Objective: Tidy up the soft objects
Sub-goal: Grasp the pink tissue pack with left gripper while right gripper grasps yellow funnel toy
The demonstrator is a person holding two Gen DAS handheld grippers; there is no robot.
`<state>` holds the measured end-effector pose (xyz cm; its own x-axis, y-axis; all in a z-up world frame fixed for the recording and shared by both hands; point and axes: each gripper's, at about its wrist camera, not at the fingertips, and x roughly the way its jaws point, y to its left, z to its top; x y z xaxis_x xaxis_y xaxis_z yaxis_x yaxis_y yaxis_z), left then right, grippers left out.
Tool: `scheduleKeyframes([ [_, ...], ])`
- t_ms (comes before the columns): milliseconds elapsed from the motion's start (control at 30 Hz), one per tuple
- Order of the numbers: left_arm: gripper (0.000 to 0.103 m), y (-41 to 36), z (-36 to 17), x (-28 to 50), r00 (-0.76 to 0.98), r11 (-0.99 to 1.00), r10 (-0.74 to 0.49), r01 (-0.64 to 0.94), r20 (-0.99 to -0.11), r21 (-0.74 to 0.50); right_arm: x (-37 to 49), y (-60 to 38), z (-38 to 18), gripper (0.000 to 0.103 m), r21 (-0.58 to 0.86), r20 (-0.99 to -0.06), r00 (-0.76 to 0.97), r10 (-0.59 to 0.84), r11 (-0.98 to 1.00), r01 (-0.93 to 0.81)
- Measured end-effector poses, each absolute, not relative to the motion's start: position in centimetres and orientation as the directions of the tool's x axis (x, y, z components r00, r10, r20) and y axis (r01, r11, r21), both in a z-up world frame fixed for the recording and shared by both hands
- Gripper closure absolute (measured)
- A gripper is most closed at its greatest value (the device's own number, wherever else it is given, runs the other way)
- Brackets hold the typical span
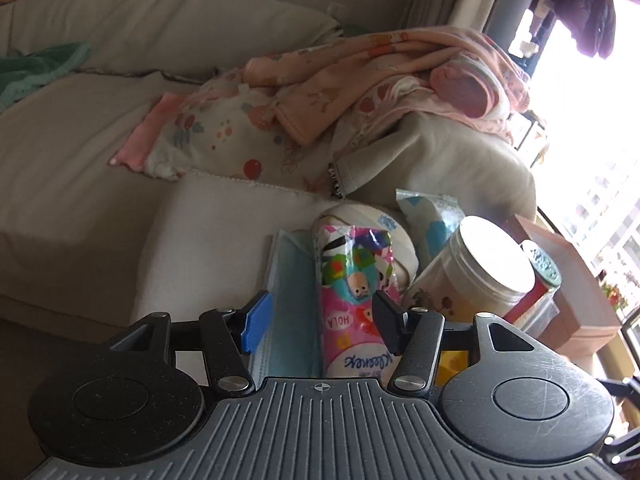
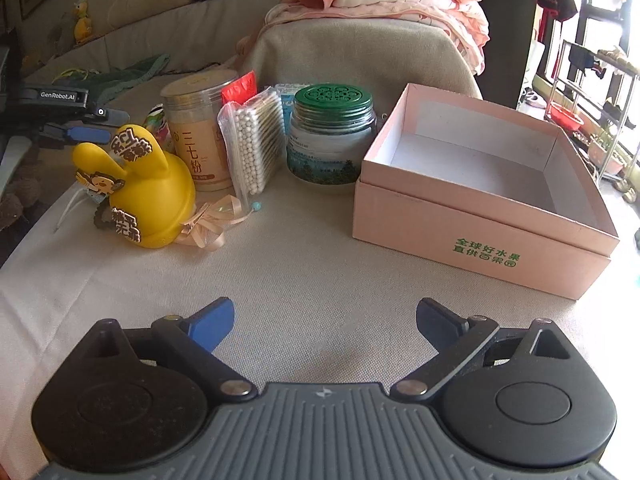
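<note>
A colourful tissue pack (image 1: 352, 288) lies beside a blue face-mask pack (image 1: 292, 300) on the beige cloth surface. My left gripper (image 1: 320, 308) hovers just over both. Its jaws are closing; the tissue pack sits between them, with the black finger at its right edge and the blue pad still off its left side. A blue-and-white wipes pack (image 1: 432, 216) lies behind them. In the right wrist view my right gripper (image 2: 324, 324) stands wide open over bare cloth with nothing between its fingers. The empty pink box (image 2: 480, 184) sits ahead of it to the right.
A yellow rabbit-eared toy (image 2: 148, 192), a tall powder jar (image 2: 200, 132), a bag of cotton swabs (image 2: 252, 144) and a green-lidded jar (image 2: 332, 136) stand in a row left of the box. Pink blankets (image 1: 380, 80) are piled on the sofa arm behind.
</note>
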<state>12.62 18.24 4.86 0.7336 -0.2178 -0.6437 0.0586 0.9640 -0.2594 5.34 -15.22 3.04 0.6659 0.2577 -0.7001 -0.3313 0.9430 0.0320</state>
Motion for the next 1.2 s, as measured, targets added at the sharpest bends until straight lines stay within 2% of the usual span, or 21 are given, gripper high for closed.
scheduleKeyframes([
  [67,0.043,17.7,4.3,12.8,0.706,0.975,-0.213,0.113,-0.675,-0.190,5.3,-15.0,3.6,0.005,0.006,-0.670,0.696,0.257,0.940,-0.341],
  [167,0.043,16.9,4.2,13.1,0.698,0.962,-0.268,0.153,-0.664,-0.227,5.8,-14.3,3.9,0.005,0.006,-0.652,0.700,0.290,0.926,-0.378],
  [300,0.042,15.1,3.6,14.8,0.704,0.973,-0.228,0.131,-0.672,-0.192,6.7,-12.6,3.5,0.005,0.028,-0.664,0.676,0.320,0.914,-0.405],
  [333,0.039,14.5,3.4,15.3,0.701,0.976,-0.216,0.131,-0.679,-0.174,6.7,-12.2,3.3,0.005,0.033,-0.668,0.669,0.327,0.911,-0.412],
  [400,0.038,13.7,3.0,16.4,0.693,0.977,-0.211,0.132,-0.689,-0.166,6.4,-11.6,3.2,0.005,0.038,-0.670,0.657,0.346,0.899,-0.435],
  [500,0.040,12.9,2.1,17.2,0.653,0.984,-0.179,0.125,-0.736,-0.129,5.4,-11.1,3.4,0.005,0.001,-0.651,0.670,0.357,0.883,-0.470],
  [567,0.040,12.9,1.9,17.0,0.664,0.983,-0.179,0.142,-0.726,-0.113,5.1,-11.0,3.9,0.005,-0.006,-0.631,0.685,0.364,0.881,-0.474],
  [700,0.053,14.7,3.2,14.7,0.708,0.971,-0.240,0.160,-0.664,-0.180,5.6,-9.8,5.1,0.005,0.055,-0.613,0.664,0.429,0.861,-0.506],
  [833,0.066,16.9,4.7,11.5,0.743,0.967,-0.246,0.145,-0.622,-0.210,7.0,-5.9,5.3,0.005,0.099,-0.606,0.612,0.508,0.812,-0.575],
  [933,0.072,18.7,5.5,9.0,0.773,0.966,-0.237,0.124,-0.588,-0.227,8.1,-2.3,4.5,0.005,0.066,-0.612,0.596,0.520,0.784,-0.617],
  [1033,0.073,20.1,5.5,7.8,0.774,0.959,-0.248,0.114,-0.582,-0.258,9.2,0.5,3.3,0.005,0.007,-0.641,0.590,0.491,0.772,-0.636],
  [1100,0.073,20.5,5.6,7.1,0.773,0.955,-0.258,0.112,-0.579,-0.276,9.6,1.6,2.9,0.014,-0.036,-0.653,0.604,0.457,0.777,-0.628],
  [1133,0.073,20.6,5.6,6.7,0.773,0.951,-0.267,0.115,-0.575,-0.287,9.7,1.8,3.1,0.032,-0.050,-0.660,0.613,0.433,0.789,-0.612],
  [1200,0.073,20.5,6.0,5.8,0.775,0.943,-0.288,0.126,-0.563,-0.308,9.5,0.9,4.2,0.034,-0.004,-0.671,0.585,0.456,0.786,-0.618],
])
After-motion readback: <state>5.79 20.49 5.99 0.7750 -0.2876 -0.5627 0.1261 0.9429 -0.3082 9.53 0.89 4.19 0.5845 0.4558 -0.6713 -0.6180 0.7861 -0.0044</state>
